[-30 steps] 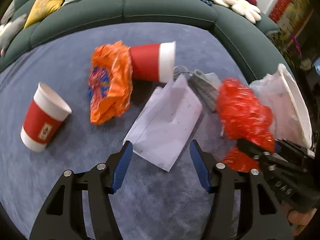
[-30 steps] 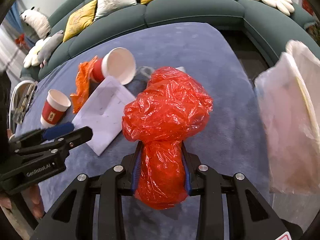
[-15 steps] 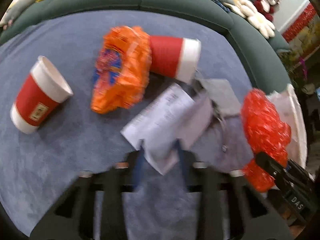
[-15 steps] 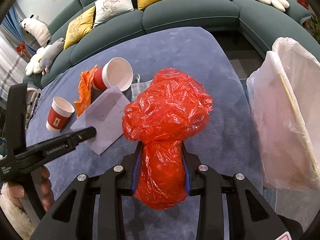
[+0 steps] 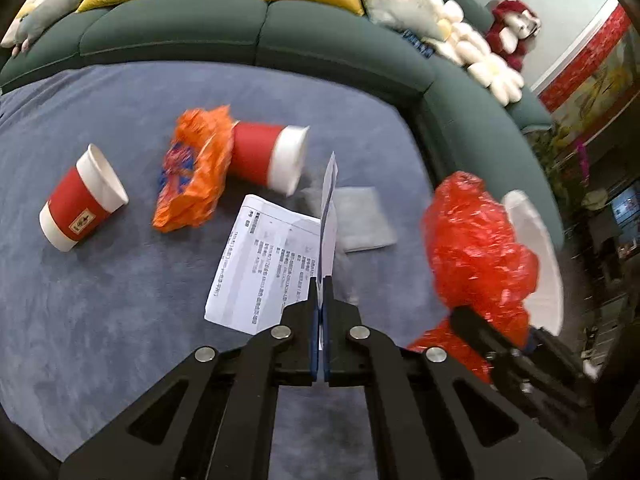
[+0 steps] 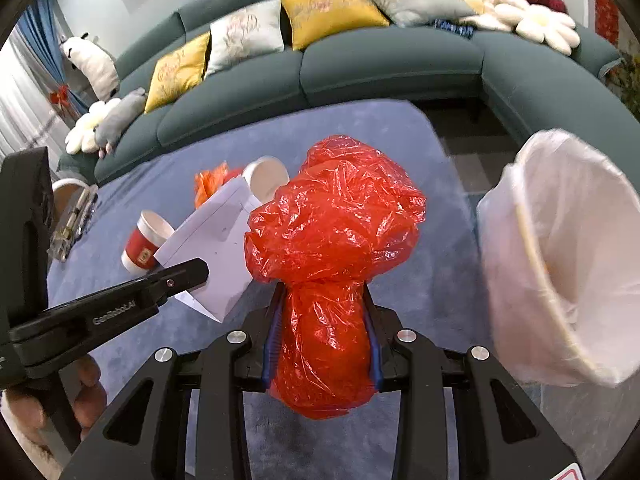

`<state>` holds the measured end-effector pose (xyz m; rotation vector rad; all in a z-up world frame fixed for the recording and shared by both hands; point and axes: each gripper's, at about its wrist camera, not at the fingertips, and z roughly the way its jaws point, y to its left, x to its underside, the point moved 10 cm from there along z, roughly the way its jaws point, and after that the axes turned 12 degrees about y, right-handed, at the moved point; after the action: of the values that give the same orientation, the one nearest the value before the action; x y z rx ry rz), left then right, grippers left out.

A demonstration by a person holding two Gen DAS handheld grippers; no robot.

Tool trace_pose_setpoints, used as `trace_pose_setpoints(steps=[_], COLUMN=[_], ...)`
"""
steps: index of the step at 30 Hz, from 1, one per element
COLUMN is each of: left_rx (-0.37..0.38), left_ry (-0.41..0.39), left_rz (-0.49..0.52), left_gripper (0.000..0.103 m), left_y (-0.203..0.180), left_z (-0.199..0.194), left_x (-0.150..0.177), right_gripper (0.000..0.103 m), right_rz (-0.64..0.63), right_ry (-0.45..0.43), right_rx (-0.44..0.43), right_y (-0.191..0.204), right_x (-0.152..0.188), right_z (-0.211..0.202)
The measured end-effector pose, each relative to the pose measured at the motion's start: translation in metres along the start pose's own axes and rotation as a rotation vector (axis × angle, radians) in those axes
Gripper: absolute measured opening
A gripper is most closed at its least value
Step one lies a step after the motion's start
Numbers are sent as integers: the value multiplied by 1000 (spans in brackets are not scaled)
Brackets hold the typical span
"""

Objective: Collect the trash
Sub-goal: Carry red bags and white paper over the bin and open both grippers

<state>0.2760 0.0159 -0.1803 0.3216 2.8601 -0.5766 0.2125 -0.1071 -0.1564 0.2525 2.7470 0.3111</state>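
Left gripper (image 5: pixel 320 300) pinches the folded paper (image 5: pixel 264 264) by its near edge, light and floppy; right gripper (image 6: pixel 320 336) squeezes the crinkly red bag (image 6: pixel 332 240), bin (image 6: pixel 560 248) probably just right.

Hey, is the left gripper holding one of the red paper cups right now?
No: the left gripper is shut on the printed paper sheet, while both red cups lie on the blue carpet.

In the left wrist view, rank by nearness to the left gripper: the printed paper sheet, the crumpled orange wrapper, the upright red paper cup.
1. Printed white paper sheet: clamped in the left gripper.
2. Crumpled orange plastic wrapper: ahead, left of the sheet.
3. Upright red-and-white paper cup: far left on the blue carpet.
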Motion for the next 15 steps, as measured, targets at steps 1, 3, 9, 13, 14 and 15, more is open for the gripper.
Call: trace_pose_setpoints(steps=[1, 3, 9, 13, 14, 15], left_rx=[8, 22, 70, 83, 86, 89], left_ry=[-11, -35, -75, -88, -89, -87], left_rz=[9, 31, 111, 193, 214, 229], left_gripper=[0, 0, 0, 0, 0, 0], left_y=[-8, -27, -92, -144, -158, -168], left_z=[-6, -18, -38, -39, -37, -36], left_x=[0, -1, -3, -1, 1, 3], right_gripper=[32, 32, 32, 32, 32, 33], right_rz=[0, -1, 15, 58, 70, 85], right_ry=[-15, -46, -138, -189, -197, -208], right_rx=[3, 11, 57, 95, 104, 116], right_y=[-2, -6, -32, -69, -78, -91], right_x=[-1, -1, 0, 3, 5, 7], right_z=[-8, -25, -73, -105, -112, -120])
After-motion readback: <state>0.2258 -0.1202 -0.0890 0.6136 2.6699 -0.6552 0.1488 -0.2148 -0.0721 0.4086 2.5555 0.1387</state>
